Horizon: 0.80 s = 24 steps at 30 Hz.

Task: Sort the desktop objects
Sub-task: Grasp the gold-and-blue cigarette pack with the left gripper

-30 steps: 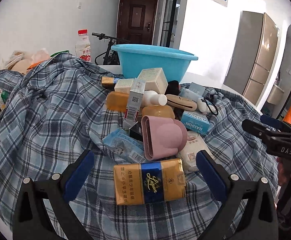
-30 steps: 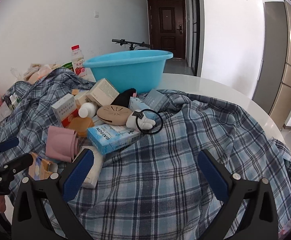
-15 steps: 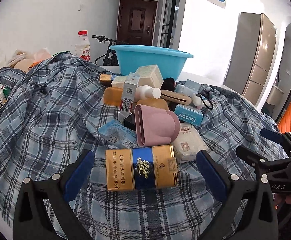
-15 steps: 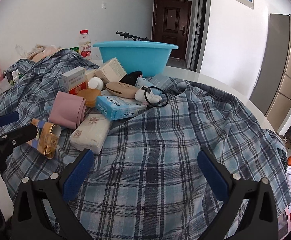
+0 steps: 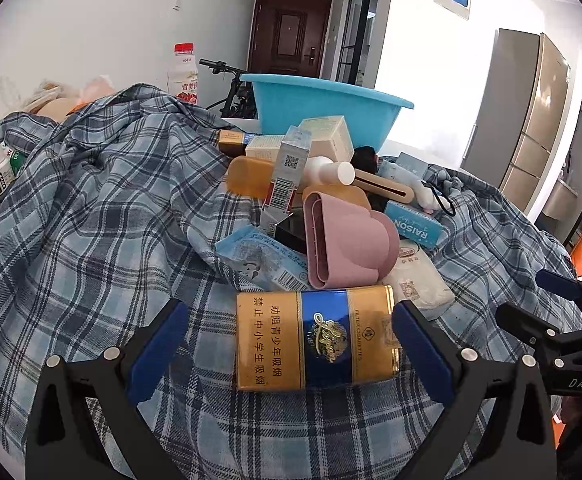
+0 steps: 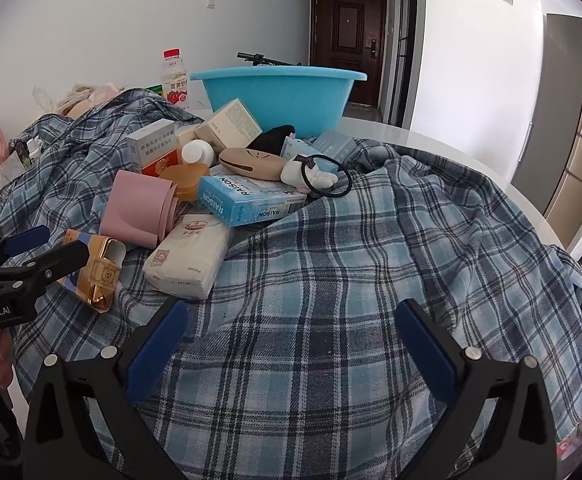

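Observation:
A pile of small objects lies on a blue plaid shirt (image 5: 91, 216) spread over a white table. Nearest me is a gold and blue cigarette carton (image 5: 315, 338). My left gripper (image 5: 291, 344) is open, its jaws on either side of the carton, not closed on it. Behind it lie a pink cup (image 5: 347, 248), a white tissue pack (image 5: 417, 280), a blue RAISON box (image 5: 415, 226) and several cartons. My right gripper (image 6: 291, 348) is open and empty over bare shirt (image 6: 351, 280), right of the tissue pack (image 6: 191, 258) and carton (image 6: 99, 276).
A light blue basin (image 5: 323, 110) stands behind the pile, also in the right wrist view (image 6: 279, 94). A red-capped drink bottle (image 5: 183, 74) stands left of it. Bags and bottles sit at the far left. A fridge (image 5: 527, 120) stands at the right.
My left gripper has moved forward so the cigarette carton now lies between its jaws. My right gripper has drawn back and turned a little; the pile looks farther off.

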Tool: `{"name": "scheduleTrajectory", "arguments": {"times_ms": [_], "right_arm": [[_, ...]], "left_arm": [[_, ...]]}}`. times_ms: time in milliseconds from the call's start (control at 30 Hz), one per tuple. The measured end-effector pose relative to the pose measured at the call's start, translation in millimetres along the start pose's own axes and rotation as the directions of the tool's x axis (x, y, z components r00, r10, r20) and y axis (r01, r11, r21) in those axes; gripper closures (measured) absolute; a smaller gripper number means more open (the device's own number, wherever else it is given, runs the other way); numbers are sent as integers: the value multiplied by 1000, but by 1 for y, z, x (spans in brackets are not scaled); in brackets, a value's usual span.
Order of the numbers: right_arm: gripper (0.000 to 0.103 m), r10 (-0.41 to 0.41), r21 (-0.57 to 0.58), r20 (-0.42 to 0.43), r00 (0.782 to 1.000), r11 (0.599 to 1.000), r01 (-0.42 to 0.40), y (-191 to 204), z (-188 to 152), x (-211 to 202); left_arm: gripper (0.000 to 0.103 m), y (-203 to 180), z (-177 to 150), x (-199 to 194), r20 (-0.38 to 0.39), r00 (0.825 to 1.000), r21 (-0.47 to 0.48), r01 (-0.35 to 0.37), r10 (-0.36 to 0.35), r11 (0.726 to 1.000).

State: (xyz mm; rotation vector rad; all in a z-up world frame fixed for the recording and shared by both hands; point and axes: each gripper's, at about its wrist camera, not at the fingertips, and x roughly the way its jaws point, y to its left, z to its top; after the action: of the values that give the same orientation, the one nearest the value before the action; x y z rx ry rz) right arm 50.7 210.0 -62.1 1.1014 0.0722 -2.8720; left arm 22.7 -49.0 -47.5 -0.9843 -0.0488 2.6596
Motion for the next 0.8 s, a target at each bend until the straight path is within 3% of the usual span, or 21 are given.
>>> {"name": "scheduleTrajectory", "arguments": {"times_ms": [200,800], "right_arm": [[0,13,6,-17,1000,1000,-13,-1,-2,5],[0,24,28,-38,999,999,-23,-9,-3,11]], "left_arm": [[0,-14,0,7,-10,1000,48,-1,1,999],[0,-10,-3,37,-114,993,21,-10,12,1000]]}}
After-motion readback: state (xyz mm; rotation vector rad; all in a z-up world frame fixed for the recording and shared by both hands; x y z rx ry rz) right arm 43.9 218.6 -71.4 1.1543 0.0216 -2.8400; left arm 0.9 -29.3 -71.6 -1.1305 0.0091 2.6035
